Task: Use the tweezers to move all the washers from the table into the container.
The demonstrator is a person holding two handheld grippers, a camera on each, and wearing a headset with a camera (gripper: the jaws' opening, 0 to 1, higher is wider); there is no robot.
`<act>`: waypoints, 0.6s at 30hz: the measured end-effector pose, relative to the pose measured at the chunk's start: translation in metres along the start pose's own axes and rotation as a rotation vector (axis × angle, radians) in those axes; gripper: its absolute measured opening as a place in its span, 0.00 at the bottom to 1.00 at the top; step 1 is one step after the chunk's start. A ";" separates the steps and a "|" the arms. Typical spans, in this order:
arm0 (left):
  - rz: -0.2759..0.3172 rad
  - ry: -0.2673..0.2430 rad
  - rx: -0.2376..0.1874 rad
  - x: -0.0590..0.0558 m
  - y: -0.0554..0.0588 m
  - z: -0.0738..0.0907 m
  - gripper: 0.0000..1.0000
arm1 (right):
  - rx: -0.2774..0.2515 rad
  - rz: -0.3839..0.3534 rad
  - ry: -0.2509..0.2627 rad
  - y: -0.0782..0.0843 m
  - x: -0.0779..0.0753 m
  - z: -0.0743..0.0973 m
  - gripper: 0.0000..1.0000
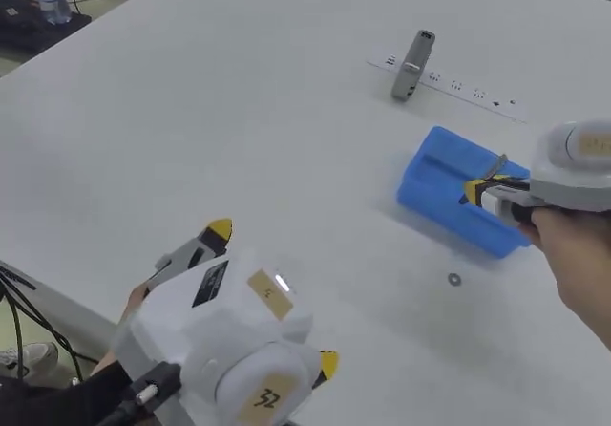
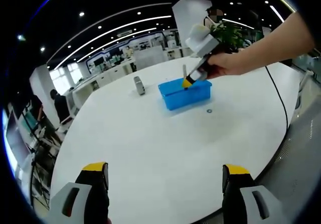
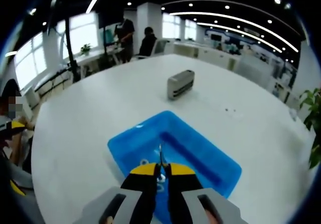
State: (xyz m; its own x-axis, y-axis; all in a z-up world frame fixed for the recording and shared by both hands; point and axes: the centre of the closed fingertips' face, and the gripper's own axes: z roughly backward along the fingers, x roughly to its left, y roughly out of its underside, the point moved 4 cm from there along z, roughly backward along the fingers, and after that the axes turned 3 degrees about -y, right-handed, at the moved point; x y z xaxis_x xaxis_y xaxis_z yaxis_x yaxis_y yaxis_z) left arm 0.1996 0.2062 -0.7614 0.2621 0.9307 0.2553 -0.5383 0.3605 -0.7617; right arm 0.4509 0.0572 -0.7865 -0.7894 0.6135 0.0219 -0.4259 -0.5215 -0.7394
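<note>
- The blue container (image 1: 449, 182) sat open on the white worktop (image 1: 239, 111), a little this side of a grey device (image 1: 412, 63) and a power strip (image 1: 449, 87).
- In the right gripper view we saw small pale bits, seemingly washers (image 3: 144, 161), on the container's floor near its near wall; we could not count them.
- One washer (image 1: 454, 279) lay on the worktop just beside the container, on our side.
- The right tool (image 1: 473, 192) had its jaws closed tight on the tweezers (image 1: 494, 168), whose tips pointed into the container; we could not tell whether they held anything.
- The left tool (image 1: 274, 294) hung over the near edge of the worktop, well apart from the container, jaws spread wide and holding nothing.
</note>
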 end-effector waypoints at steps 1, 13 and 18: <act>0.000 0.000 0.000 0.000 0.000 0.000 0.96 | -0.001 -0.003 -0.003 0.000 -0.002 0.000 0.04; 0.006 -0.001 -0.015 0.001 -0.002 0.001 0.97 | -0.113 -0.026 -0.003 -0.015 0.012 0.050 0.03; 0.001 0.005 -0.021 0.000 -0.003 0.002 0.97 | -0.162 -0.043 -0.018 -0.020 0.024 0.074 0.03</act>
State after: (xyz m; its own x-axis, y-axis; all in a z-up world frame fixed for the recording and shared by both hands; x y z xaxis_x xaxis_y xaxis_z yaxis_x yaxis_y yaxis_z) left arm 0.1995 0.2051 -0.7584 0.2655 0.9306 0.2520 -0.5215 0.3584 -0.7743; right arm 0.4083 0.0385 -0.7218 -0.7803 0.6219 0.0669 -0.3840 -0.3919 -0.8361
